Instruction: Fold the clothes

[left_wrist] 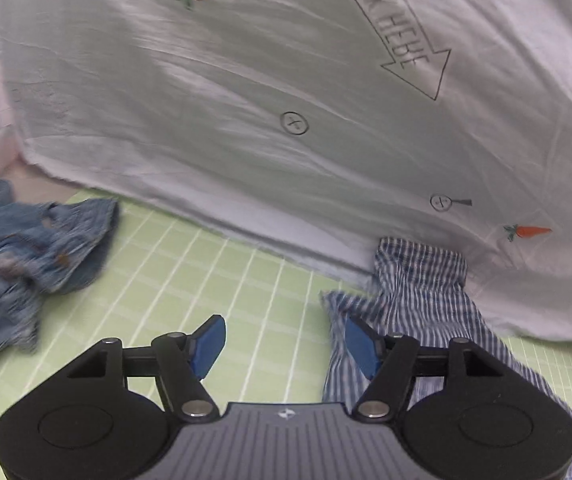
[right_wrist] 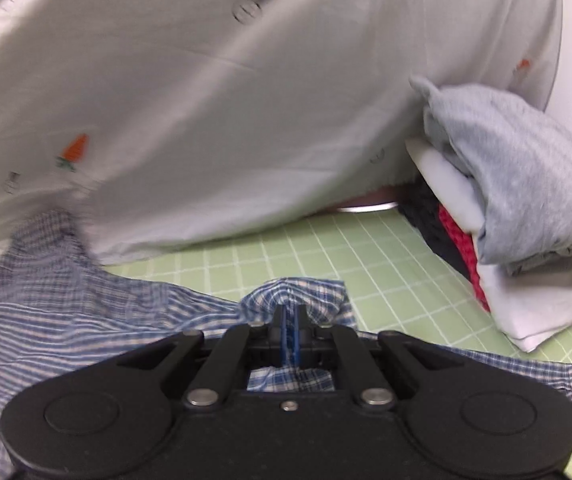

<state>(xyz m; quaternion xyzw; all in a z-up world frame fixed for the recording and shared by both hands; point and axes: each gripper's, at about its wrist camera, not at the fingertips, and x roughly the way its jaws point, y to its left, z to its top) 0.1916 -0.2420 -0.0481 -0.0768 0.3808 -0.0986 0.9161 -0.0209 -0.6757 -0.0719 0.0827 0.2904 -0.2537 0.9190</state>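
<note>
My right gripper [right_wrist: 290, 330] pinches the blue plaid shirt [right_wrist: 86, 320] (bunched at the pads). My left gripper [left_wrist: 284, 346] stands released over the green mat [left_wrist: 222, 280], nothing between its 2 fingers

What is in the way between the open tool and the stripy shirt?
Nothing visible. The left tool hangs open over bare green mat, with the checked shirt right beside one finger. The right tool already pinches that shirt.
</note>
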